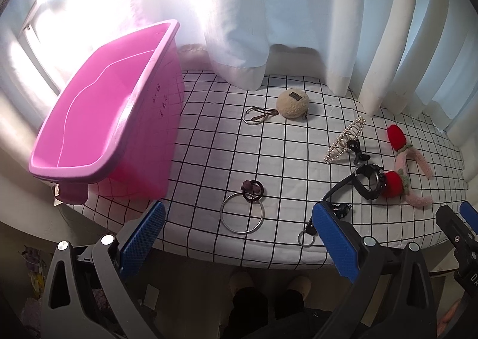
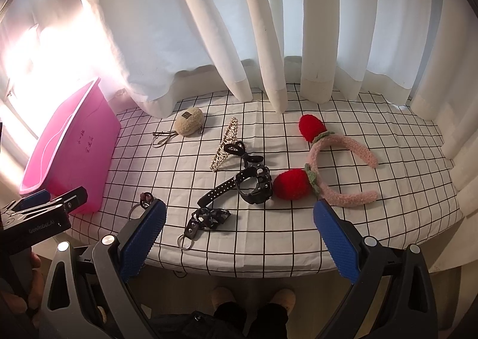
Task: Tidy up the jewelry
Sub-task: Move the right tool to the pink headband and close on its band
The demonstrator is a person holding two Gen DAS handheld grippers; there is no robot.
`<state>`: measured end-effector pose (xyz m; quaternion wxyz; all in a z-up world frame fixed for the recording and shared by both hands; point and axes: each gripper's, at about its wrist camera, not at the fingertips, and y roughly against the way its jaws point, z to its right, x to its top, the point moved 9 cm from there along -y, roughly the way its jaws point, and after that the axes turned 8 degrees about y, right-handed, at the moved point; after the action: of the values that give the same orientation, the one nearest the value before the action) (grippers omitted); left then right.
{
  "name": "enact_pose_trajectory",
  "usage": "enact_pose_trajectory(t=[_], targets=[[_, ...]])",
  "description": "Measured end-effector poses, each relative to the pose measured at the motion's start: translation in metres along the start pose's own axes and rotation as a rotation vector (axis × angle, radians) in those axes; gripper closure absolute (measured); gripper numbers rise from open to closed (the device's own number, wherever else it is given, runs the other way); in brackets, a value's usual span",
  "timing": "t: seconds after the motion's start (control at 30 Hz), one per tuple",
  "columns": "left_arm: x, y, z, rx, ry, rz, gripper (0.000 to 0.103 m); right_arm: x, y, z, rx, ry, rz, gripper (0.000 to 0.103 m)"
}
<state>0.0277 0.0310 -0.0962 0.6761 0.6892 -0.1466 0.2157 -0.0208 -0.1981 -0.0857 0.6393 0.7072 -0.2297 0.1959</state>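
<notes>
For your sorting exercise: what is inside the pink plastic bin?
The pink plastic bin shows only bare pink floor and walls; its nearest inner corner is hidden by the rim.

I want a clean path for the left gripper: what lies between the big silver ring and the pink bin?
Only bare checked cloth lies between the big silver ring and the pink bin, as the left wrist view shows.

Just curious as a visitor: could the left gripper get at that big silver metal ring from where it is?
Probably yes. The left gripper is open, and the big silver metal ring lies flat just ahead on the checked tablecloth, nothing between them.
</notes>
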Motion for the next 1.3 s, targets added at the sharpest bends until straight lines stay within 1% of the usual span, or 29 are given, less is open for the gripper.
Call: enact_pose_trajectory(t=[0.23, 0.33, 0.43, 0.53, 0.6, 0.73, 0.83, 0.9, 0.97, 1.07, 1.17, 1.23, 1.3], targets=[[-0.027, -0.028, -0.045, 0.051, 0.046, -0.040, 0.006, -0.028, -0.027, 0.001, 0.076, -0.069, -0.030, 0.009], [-0.038, -0.041, -0.050, 0.040, 0.043, -0.067, 0.006, -0.040, -0.037, 0.003, 0.088, -0.096, -0.026, 0.009], [-0.046, -0.052, -0.048, 0.019, 0.026, -0.066, 0.006, -0.050, -0.043, 0.007, 0.091, -0.108, 0.001, 0.009], [-0.051, -0.066, -0.041, -0.011, 0.003, -0.062, 0.006, -0.060, -0.048, 0.013, 0.044, -0.094, -0.007, 0.009], [-0.054, -0.076, -0.033, -0.027, -0.018, -0.064, 0.006, -0.067, -0.049, 0.022, -0.009, -0.086, -0.018, 0.009], [-0.060, -0.093, -0.022, -0.060, -0.031, -0.075, 0.006, -0.074, -0.049, 0.049, -0.082, -0.120, -0.016, 0.009], [-0.065, -0.102, -0.017, -0.056, -0.025, -0.071, 0.006, -0.076, -0.052, 0.074, -0.123, -0.143, -0.010, 0.009], [-0.067, -0.106, -0.015, -0.051, -0.012, -0.069, 0.006, -0.077, -0.056, 0.088, -0.134, -0.146, -0.009, 0.009], [-0.068, -0.109, -0.015, -0.046, 0.011, -0.053, 0.006, -0.076, -0.061, 0.098, -0.136, -0.131, -0.003, 0.009], [-0.070, -0.114, -0.015, -0.040, 0.049, -0.026, 0.006, -0.075, -0.071, 0.107, -0.124, -0.073, 0.018, 0.009], [-0.072, -0.117, -0.013, -0.012, 0.074, -0.001, 0.006, -0.074, -0.085, 0.108, -0.087, -0.013, 0.014, 0.009], [-0.074, -0.120, -0.012, -0.009, 0.091, 0.016, 0.006, -0.068, -0.089, 0.109, -0.067, 0.015, 0.038, 0.009], [-0.076, -0.125, -0.012, 0.000, 0.100, 0.017, 0.006, -0.061, -0.092, 0.111, -0.047, 0.039, 0.062, 0.009]])
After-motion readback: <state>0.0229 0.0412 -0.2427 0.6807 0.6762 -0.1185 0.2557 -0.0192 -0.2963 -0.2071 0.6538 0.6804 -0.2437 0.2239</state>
